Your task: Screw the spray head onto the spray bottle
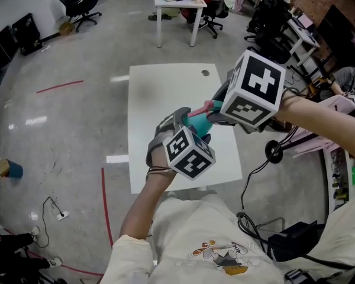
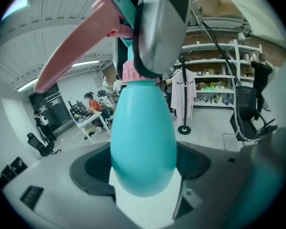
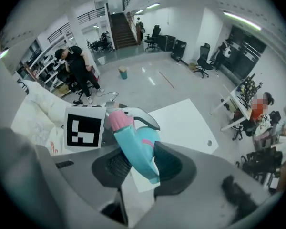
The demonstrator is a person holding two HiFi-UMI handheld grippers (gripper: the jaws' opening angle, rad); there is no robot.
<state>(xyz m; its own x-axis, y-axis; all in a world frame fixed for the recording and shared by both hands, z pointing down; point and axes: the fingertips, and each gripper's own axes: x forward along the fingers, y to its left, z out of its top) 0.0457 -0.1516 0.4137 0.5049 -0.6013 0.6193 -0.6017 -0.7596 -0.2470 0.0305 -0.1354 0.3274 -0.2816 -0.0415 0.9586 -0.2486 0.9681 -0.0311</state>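
Both grippers are raised above the white table point(image 1: 165, 99). A teal spray bottle point(image 2: 143, 142) with a pink collar point(image 2: 133, 73) sits between the jaws of my left gripper point(image 2: 143, 163), which is shut on its body. On the bottle's neck sits the spray head point(image 3: 136, 149), teal with a pink nozzle point(image 3: 119, 120) and a pink trigger point(image 2: 71, 46). My right gripper point(image 3: 138, 163) is shut on the head, one pad on each side. In the head view the bottle point(image 1: 198, 123) shows between the left gripper point(image 1: 183, 128) and the right gripper point(image 1: 218, 114). The thread at the neck is hidden.
The table has a small hole point(image 1: 205, 73) near its far edge. Red tape lines point(image 1: 103, 200) mark the grey floor. A second white desk point(image 1: 177, 5) and office chairs point(image 1: 77, 5) stand farther back. A black cable point(image 1: 254, 170) hangs off the right side.
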